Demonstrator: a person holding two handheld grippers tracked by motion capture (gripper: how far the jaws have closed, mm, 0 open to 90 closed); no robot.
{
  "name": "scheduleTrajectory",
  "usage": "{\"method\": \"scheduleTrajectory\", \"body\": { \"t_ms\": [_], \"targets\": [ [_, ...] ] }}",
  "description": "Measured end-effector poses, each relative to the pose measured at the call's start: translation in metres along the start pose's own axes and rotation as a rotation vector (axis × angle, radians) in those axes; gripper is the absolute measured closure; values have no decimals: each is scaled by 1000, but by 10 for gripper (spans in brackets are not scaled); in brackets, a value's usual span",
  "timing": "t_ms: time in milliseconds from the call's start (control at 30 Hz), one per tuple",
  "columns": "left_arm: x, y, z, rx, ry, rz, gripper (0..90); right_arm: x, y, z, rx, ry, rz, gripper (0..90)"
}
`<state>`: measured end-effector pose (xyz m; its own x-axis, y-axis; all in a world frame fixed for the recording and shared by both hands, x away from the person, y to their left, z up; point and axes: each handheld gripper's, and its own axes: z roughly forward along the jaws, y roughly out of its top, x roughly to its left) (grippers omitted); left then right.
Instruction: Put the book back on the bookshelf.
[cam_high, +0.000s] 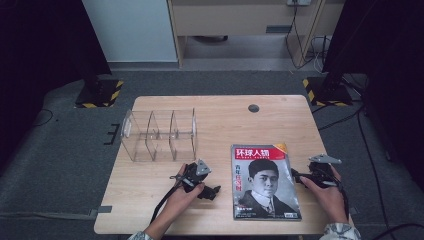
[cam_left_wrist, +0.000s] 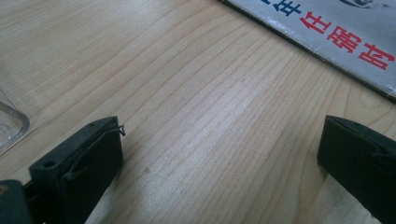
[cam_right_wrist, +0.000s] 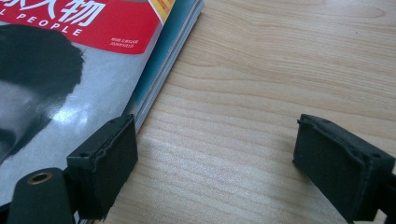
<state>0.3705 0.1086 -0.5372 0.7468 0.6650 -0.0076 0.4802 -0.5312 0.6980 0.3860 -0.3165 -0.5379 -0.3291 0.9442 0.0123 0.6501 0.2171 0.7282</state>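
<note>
A magazine (cam_high: 265, 182) lies flat, cover up, on the near right part of the wooden table (cam_high: 220, 120), between the two grippers. It is judged light, thin and limp; sagging is to be expected if it is lifted by one edge. The glossy cover is likely slippery. In the right gripper view the page edges (cam_right_wrist: 163, 60) are seen stacked, so the right long edge is judged the best place for a hold, one jaw being slid beneath. The right gripper (cam_right_wrist: 215, 154) is spread wide and empty, one jaw over the cover. The left gripper (cam_left_wrist: 219, 154) is likewise spread and empty over bare wood. A clear divided rack (cam_high: 159, 134) stands behind, well apart.
</note>
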Motion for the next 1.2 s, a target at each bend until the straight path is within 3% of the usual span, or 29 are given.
{"method": "scheduleTrajectory", "body": {
  "t_ms": [267,433,533,733,967,1200],
  "targets": [
    [0,0,0,-1,2,2,0,-3,2,-1,8,9,39,140],
    [-1,-3,-3,0,13,-8,0,-3,7,-6,-22,0,37,129],
    [-1,-4,-4,-1,14,-11,0,-1,13,-11,-64,22,36,106],
    [-1,-4,-4,0,11,-10,0,7,19,-12,-86,64,29,113],
    [-1,-3,-3,1,11,-10,0,15,32,2,-99,92,1,103],
    [-2,-3,-3,0,12,-9,0,12,37,26,-42,109,-5,118]
  ]
}}
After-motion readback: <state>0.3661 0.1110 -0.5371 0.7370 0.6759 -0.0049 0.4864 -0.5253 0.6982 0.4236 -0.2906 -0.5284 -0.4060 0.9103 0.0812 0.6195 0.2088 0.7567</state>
